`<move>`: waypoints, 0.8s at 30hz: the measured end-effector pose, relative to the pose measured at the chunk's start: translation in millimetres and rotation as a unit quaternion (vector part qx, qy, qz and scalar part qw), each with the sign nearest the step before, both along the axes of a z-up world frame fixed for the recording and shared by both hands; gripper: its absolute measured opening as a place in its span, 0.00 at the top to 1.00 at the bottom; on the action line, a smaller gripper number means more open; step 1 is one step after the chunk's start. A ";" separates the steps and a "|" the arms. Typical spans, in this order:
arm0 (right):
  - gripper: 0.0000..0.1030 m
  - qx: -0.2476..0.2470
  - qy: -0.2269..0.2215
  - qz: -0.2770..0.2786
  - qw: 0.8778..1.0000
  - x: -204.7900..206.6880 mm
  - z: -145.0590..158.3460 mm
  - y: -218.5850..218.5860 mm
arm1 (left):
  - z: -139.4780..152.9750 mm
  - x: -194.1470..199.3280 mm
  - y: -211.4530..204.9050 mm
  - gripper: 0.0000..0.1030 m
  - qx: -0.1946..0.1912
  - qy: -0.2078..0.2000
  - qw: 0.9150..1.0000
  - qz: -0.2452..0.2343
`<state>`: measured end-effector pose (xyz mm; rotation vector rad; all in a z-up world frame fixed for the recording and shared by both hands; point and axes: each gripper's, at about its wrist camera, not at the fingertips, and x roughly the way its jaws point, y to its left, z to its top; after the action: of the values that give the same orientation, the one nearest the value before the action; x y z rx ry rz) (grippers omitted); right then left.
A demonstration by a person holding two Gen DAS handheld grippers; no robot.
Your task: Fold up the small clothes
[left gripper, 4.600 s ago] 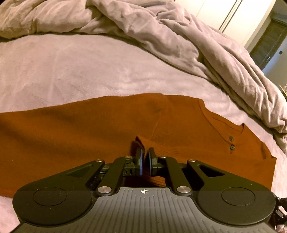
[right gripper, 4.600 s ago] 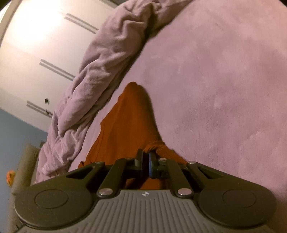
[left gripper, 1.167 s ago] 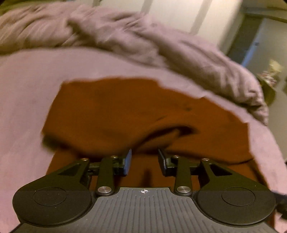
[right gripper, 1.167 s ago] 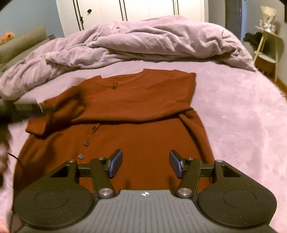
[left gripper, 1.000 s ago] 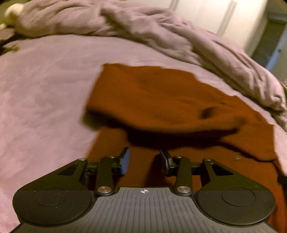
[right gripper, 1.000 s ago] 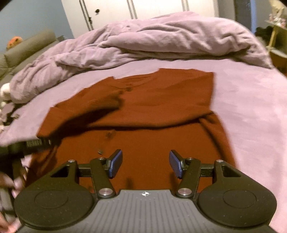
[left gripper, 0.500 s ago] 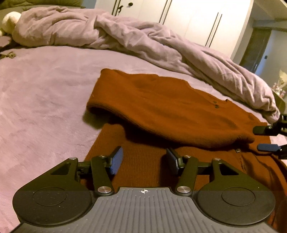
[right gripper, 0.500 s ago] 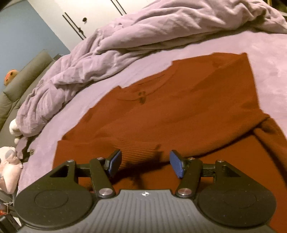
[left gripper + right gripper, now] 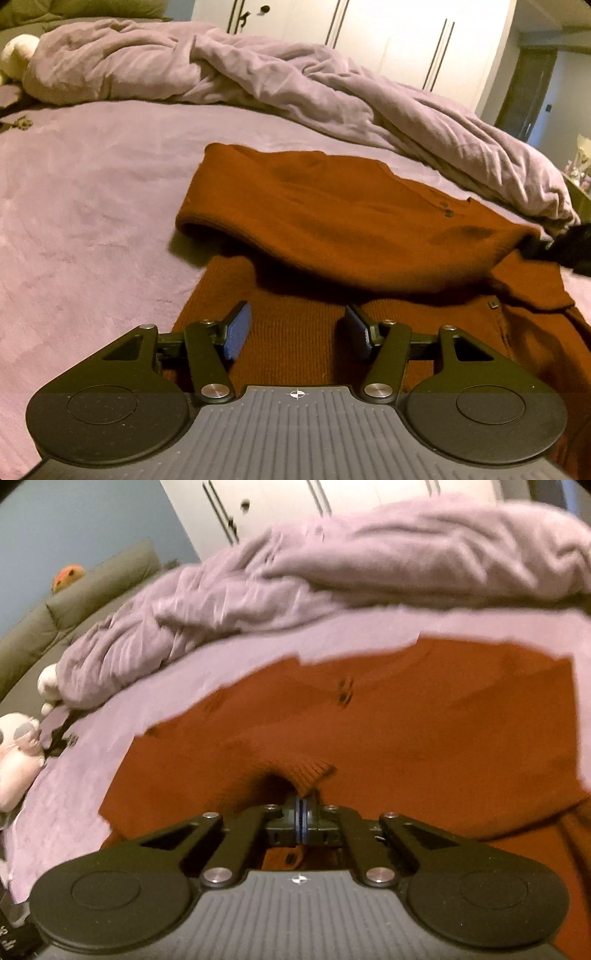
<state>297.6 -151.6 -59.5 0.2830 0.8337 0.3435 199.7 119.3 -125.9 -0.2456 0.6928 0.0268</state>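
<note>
Half a second ago the right gripper (image 9: 303, 814) stood wide above a ribbed fold of the rust-orange sweater (image 9: 343, 221); now its jaws are clamped together on that ribbed edge, which bunches up and rises just in front of the blue pads. Over the past second the left gripper (image 9: 295, 332) has spread, and now stands about halfway apart with nothing between its fingers (image 9: 236, 330), only the flat ribbed knit of the lower layer beneath them. That sweater lies on the lilac bedspread (image 9: 85, 206), its upper part doubled back over the lower so a rounded fold edge casts a dark shadow across the knit. Only the left wrist view shows this fold from the side, along with two small buttons (image 9: 446, 208) near the neckline and a dark blurred shape at the right edge by the sweater, too smeared to identify. Only the right wrist view shows the pinch itself, plus soft toys (image 9: 18, 753) at the left side of the bed, an olive headboard cushion (image 9: 74, 605) and an orange toy (image 9: 68, 576) perched on it. Both views take in the crumpled lilac duvet (image 9: 295, 88) heaped along the far side and the white wardrobe doors (image 9: 388, 33) behind it. The right view is blurred, so fine detail of the knit is lost there.
</note>
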 end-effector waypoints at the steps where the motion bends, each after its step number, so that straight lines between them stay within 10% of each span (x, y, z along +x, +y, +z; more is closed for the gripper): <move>1: 1.00 -0.003 -0.011 -0.006 1.000 -1.1 5.0 -3.6 | 0.1 0.4 -1.0 0.39 0.003 0.001 1.000 0.001; 10: 1.00 -0.014 -0.023 -0.156 0.987 8.2 20.7 -84.3 | 1.3 1.5 -6.6 0.37 0.024 0.004 1.000 0.006; 13: 0.92 0.032 0.024 -0.132 0.991 13.9 12.0 -97.1 | 0.1 0.3 -9.3 0.37 0.032 0.001 0.999 0.008; 17: 0.56 0.057 0.047 -0.065 0.995 12.8 -7.7 -72.8 | 2.5 1.6 -9.9 0.37 0.034 0.006 0.999 0.007; 24: 0.55 0.064 0.094 -0.049 0.992 27.6 -37.5 -38.4 | 9.9 5.0 -9.1 0.27 0.035 0.019 0.999 0.005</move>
<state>325.2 -190.1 -97.0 0.4789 0.9810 0.2815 204.7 110.2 -116.0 -0.1820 0.7275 0.0660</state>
